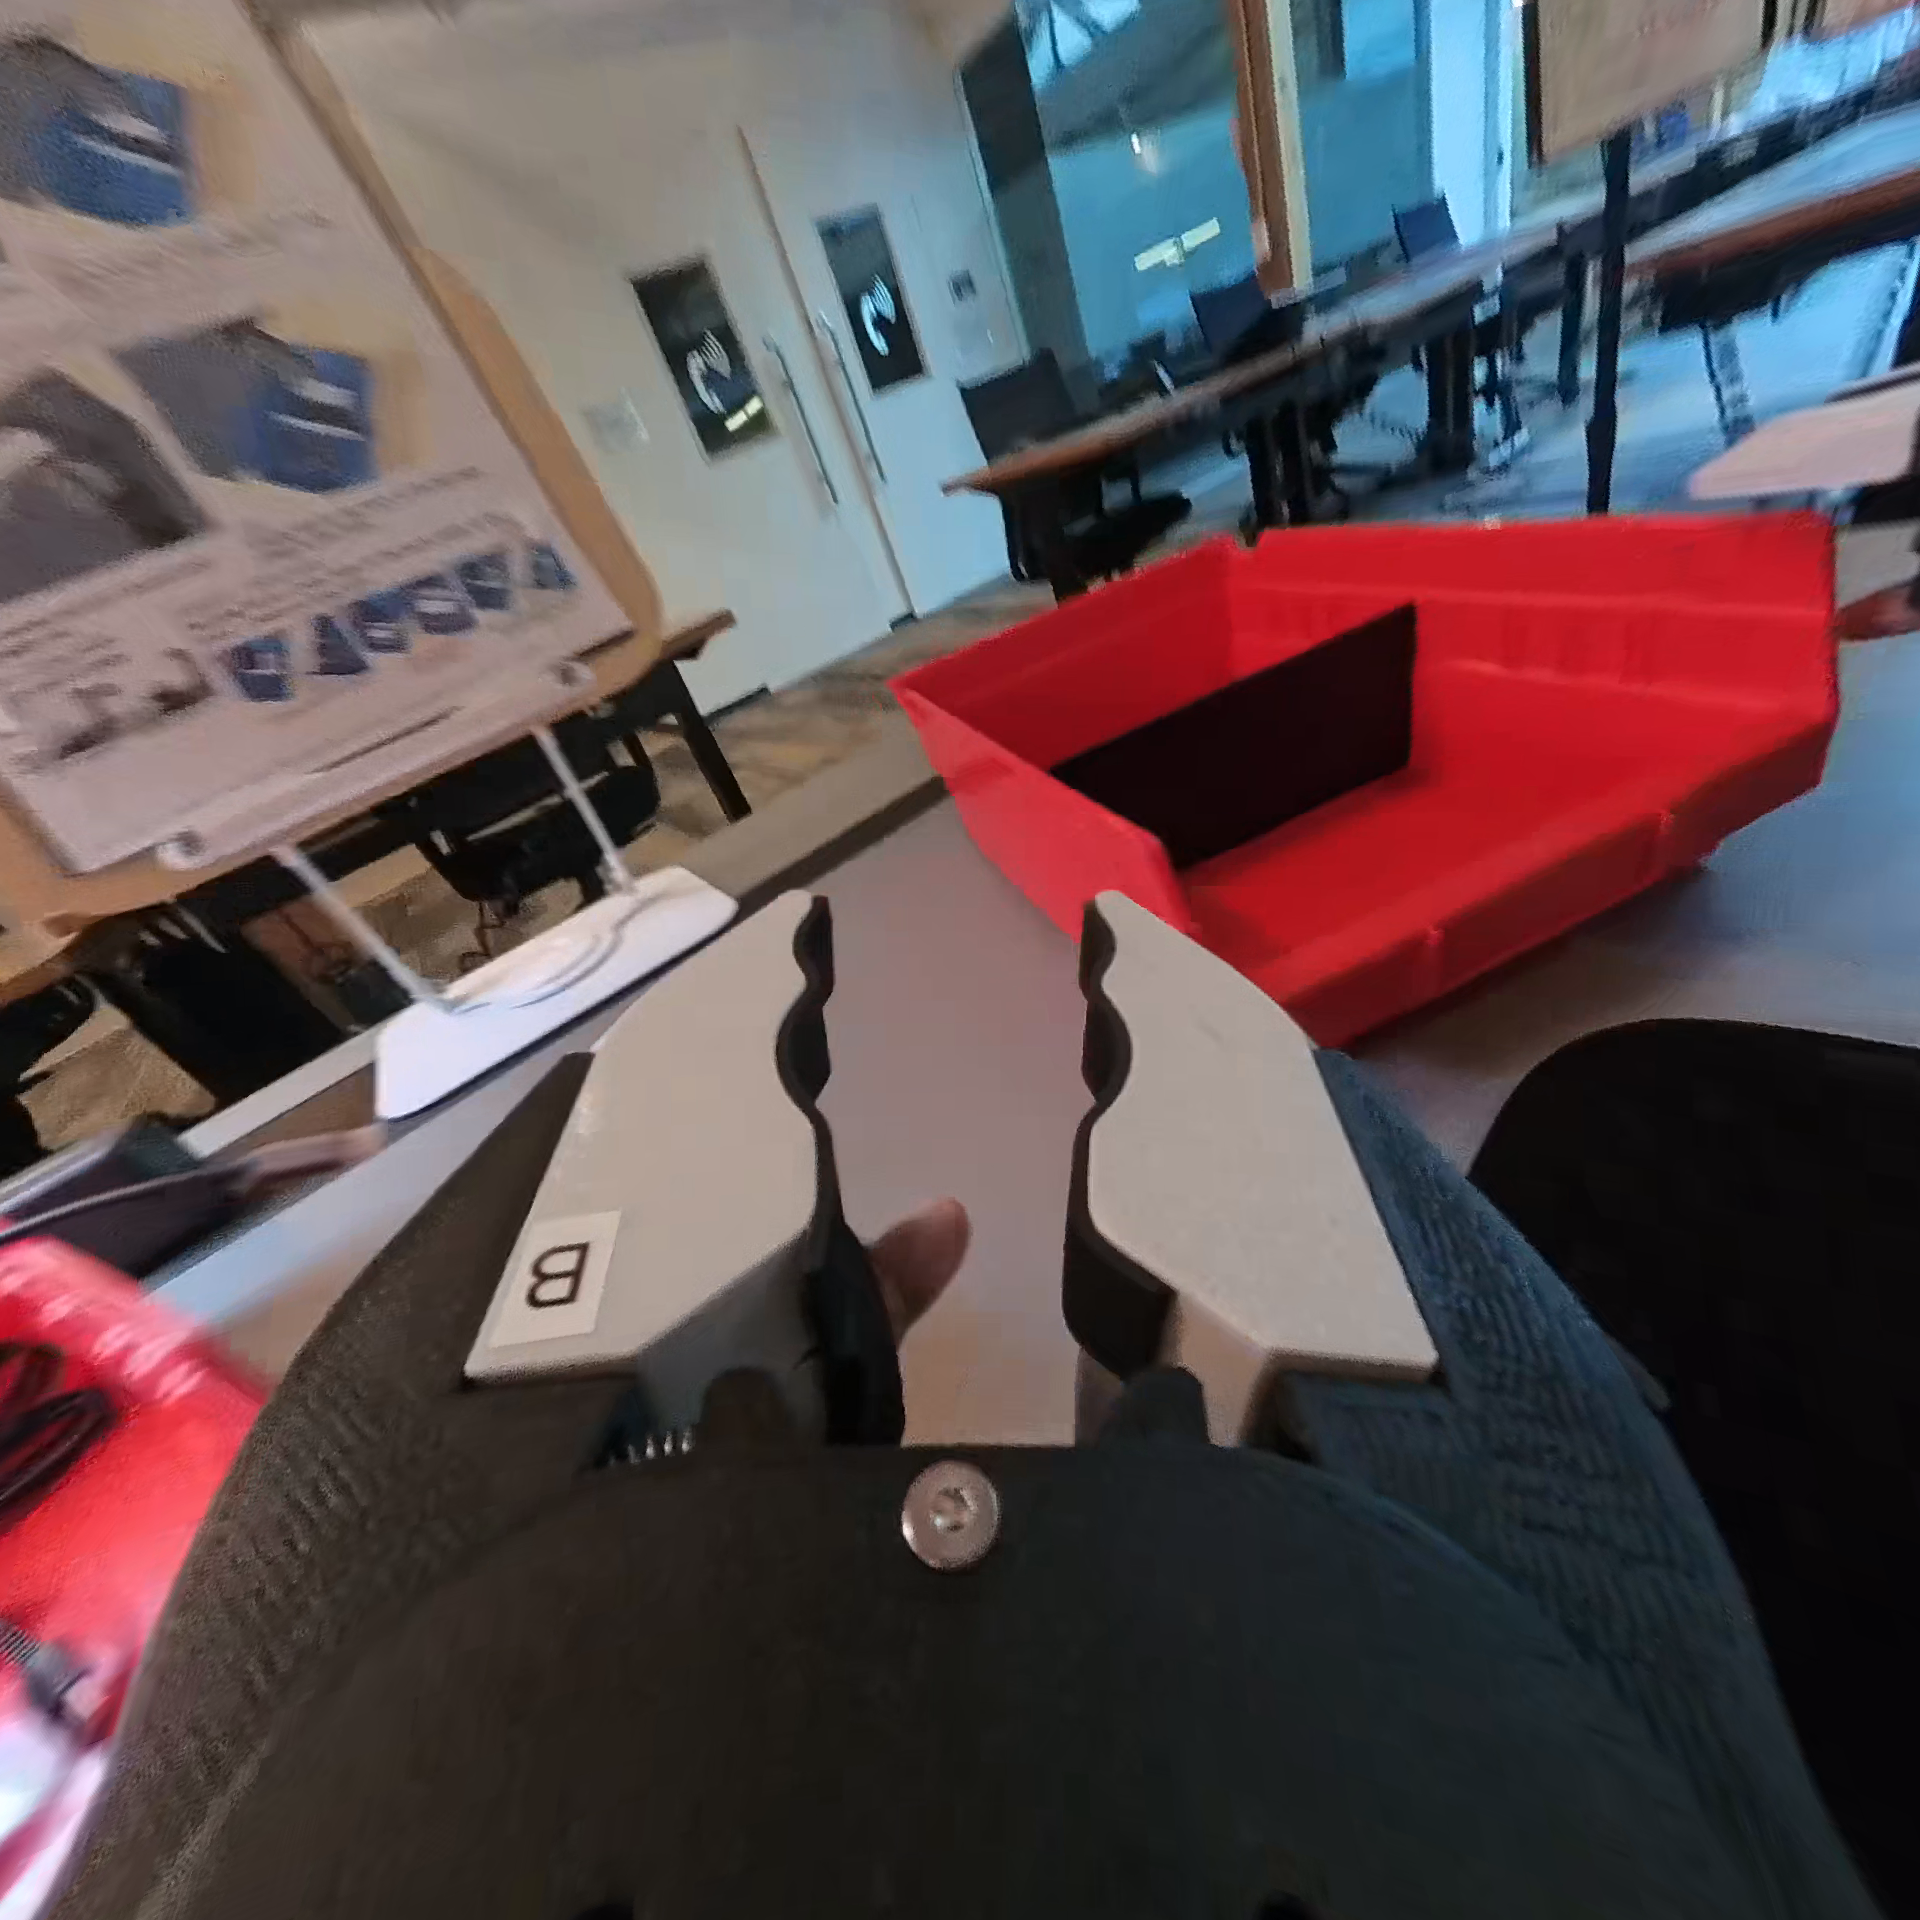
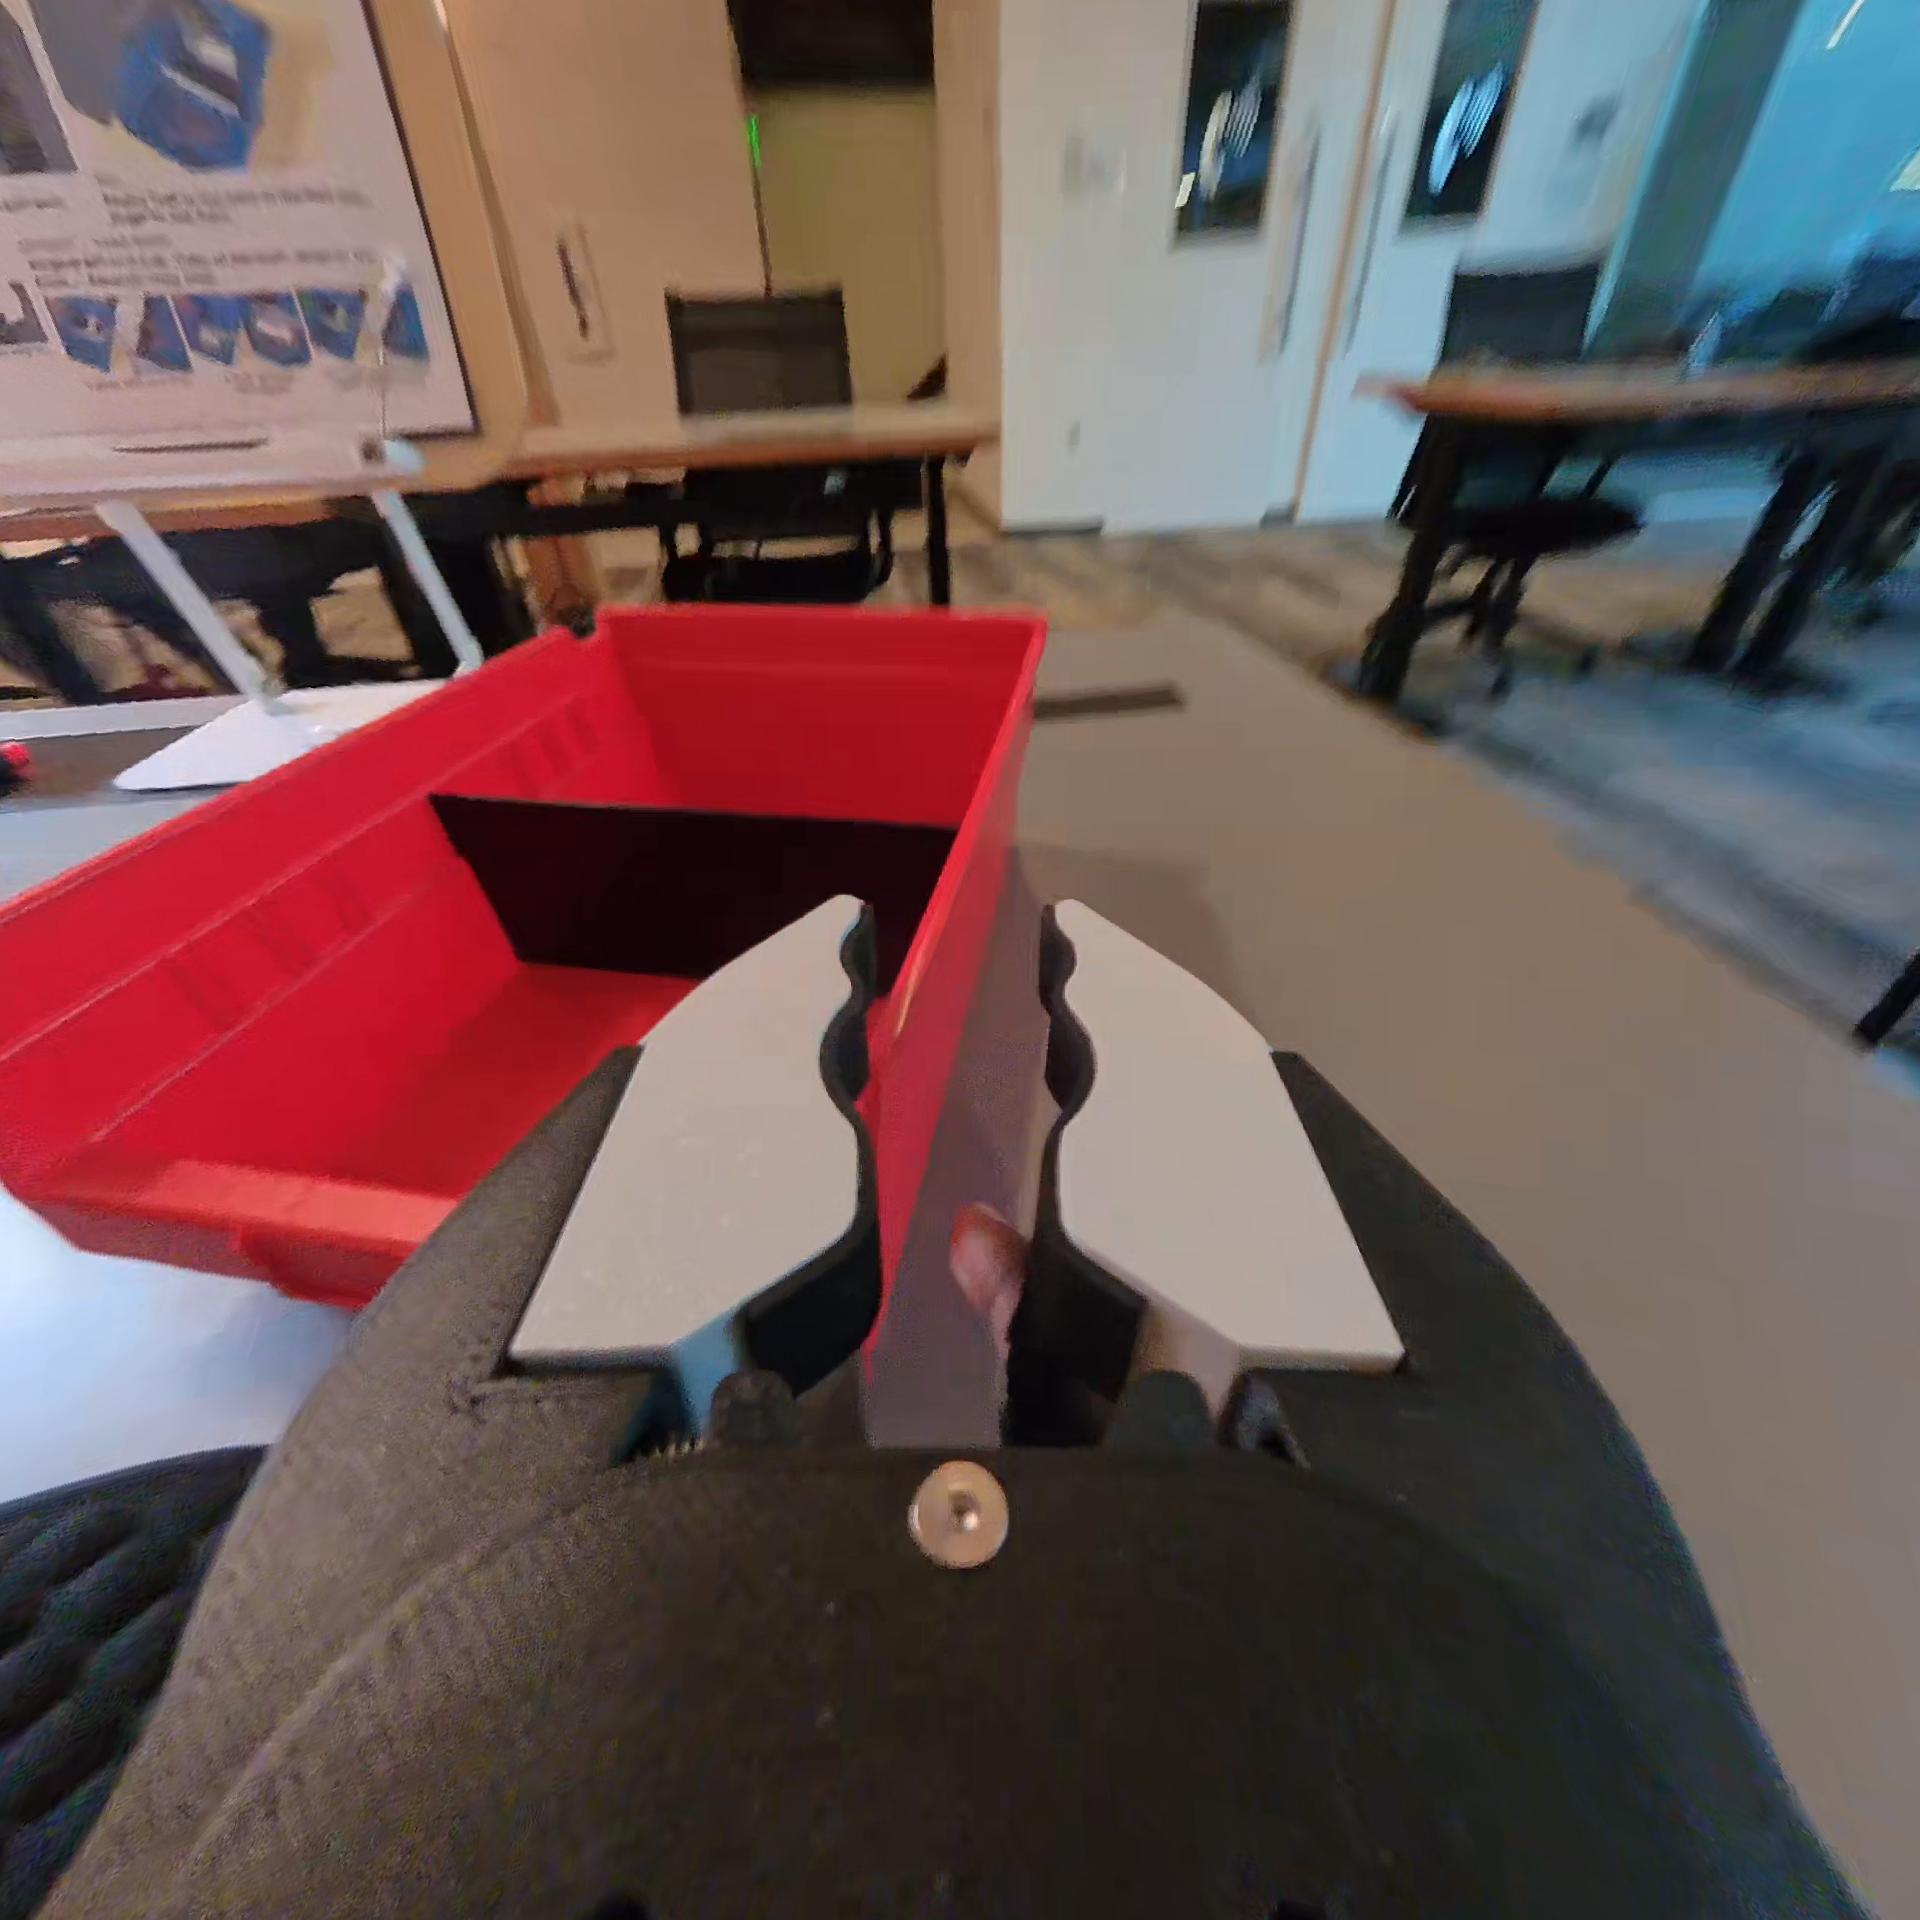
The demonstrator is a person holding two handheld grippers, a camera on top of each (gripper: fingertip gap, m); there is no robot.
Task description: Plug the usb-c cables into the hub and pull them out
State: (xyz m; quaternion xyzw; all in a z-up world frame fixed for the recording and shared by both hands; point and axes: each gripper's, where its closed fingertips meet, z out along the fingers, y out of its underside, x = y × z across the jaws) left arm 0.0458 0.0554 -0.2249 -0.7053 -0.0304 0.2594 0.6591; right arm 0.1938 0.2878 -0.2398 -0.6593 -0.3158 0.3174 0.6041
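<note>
No hub shows in either view. A second red bin (image 1: 114,1382) at the left edge of the left wrist view holds dark cables (image 1: 42,1403), blurred. My left gripper (image 1: 956,935) is open and empty above the grey table (image 1: 935,1039). My right gripper (image 2: 956,935) is open and empty, its jaws either side of the near right wall of an empty red bin (image 2: 312,1039). That bin has a black divider (image 2: 686,883) across its middle. The same bin (image 1: 1455,779) lies ahead and right of my left gripper.
A white stand base (image 1: 561,987) holding a large poster board (image 1: 260,468) sits on the table at the left. The other gripper's black body (image 1: 1714,1351) is at the right. Desks and chairs (image 2: 1558,468) stand beyond the table edge. My hands' fingertips stand some 30 cm from each other.
</note>
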